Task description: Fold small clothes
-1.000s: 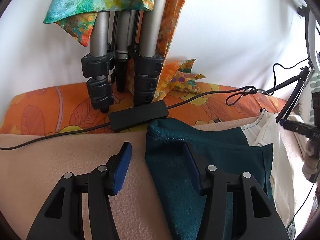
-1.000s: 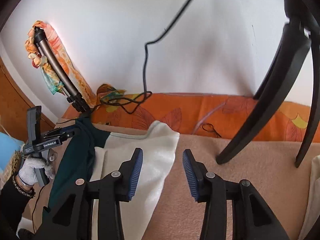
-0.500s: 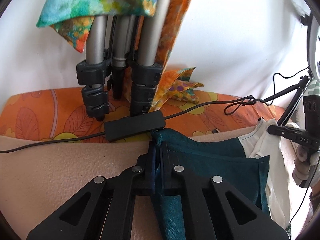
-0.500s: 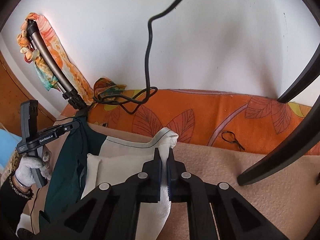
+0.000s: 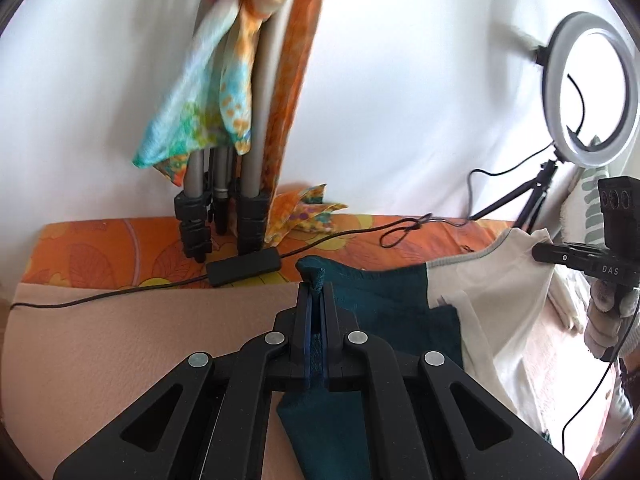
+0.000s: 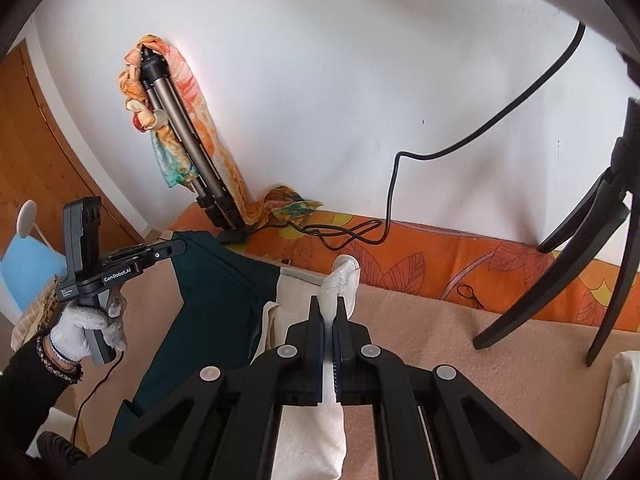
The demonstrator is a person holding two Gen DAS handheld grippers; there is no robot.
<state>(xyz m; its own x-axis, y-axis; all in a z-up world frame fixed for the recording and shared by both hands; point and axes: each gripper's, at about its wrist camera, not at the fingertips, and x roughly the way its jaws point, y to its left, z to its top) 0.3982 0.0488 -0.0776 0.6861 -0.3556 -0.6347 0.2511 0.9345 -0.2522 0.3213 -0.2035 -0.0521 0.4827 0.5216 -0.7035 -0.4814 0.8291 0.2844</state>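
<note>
A small garment, dark teal (image 5: 384, 304) on one side and cream (image 5: 492, 304) on the other, hangs stretched between both grippers above a beige blanket (image 5: 120, 340). My left gripper (image 5: 316, 292) is shut on the teal corner, which sticks out past the fingertips. In the right wrist view my right gripper (image 6: 330, 308) is shut on the cream corner (image 6: 344, 276); the teal half (image 6: 216, 280) runs to the left gripper (image 6: 176, 248), held in a gloved hand (image 6: 80, 332). The right gripper (image 5: 538, 252) also shows at the far right of the left wrist view.
A folded tripod (image 5: 224, 200) draped with colourful scarves leans on the white wall, a black box (image 5: 244, 266) and cable at its feet. A ring light (image 5: 588, 88) stands at the right. Black stand legs (image 6: 560, 280) rest on the blanket. Orange patterned cloth (image 6: 440, 260) lines the back edge.
Both grippers went from open to shut, the left on the teal corner and the right on the cream corner. Both have since risen, lifting the garment's far edge off the blanket.
</note>
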